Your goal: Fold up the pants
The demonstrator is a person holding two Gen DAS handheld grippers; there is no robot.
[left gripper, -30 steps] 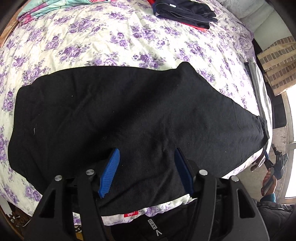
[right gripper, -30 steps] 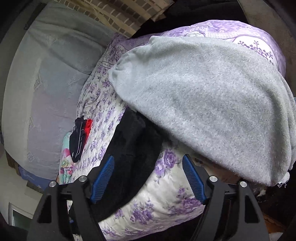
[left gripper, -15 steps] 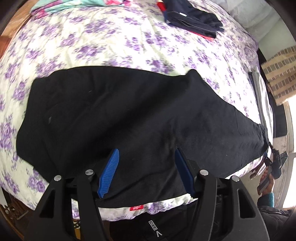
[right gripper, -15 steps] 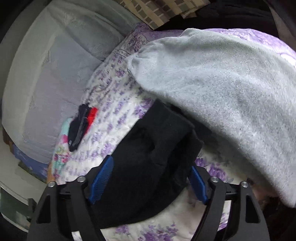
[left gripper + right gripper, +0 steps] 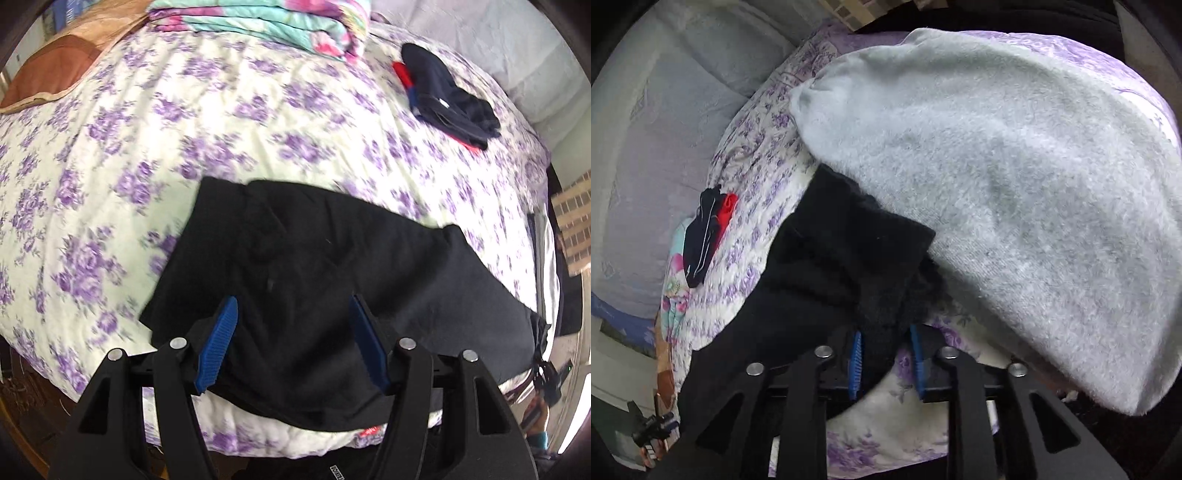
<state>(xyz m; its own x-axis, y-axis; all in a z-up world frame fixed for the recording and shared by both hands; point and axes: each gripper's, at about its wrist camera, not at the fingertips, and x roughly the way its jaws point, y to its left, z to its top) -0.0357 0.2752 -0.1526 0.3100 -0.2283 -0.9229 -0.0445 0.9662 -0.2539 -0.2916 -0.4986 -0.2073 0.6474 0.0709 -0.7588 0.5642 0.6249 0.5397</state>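
Black pants (image 5: 332, 288) lie flat along the near edge of the bed (image 5: 221, 122), one end reaching the right edge beside a grey blanket (image 5: 1015, 177). Right hand-held gripper (image 5: 884, 354) is clamped on the bunched leg end of the pants. Left hand-held gripper (image 5: 291, 339) hovers over the middle of the pants, jaws apart, gripping nothing. Step looks like the lengthwise fold, just starting. Next move likely calls for carrying the pinched end across toward the left end, left hand-held gripper pinning the crease.
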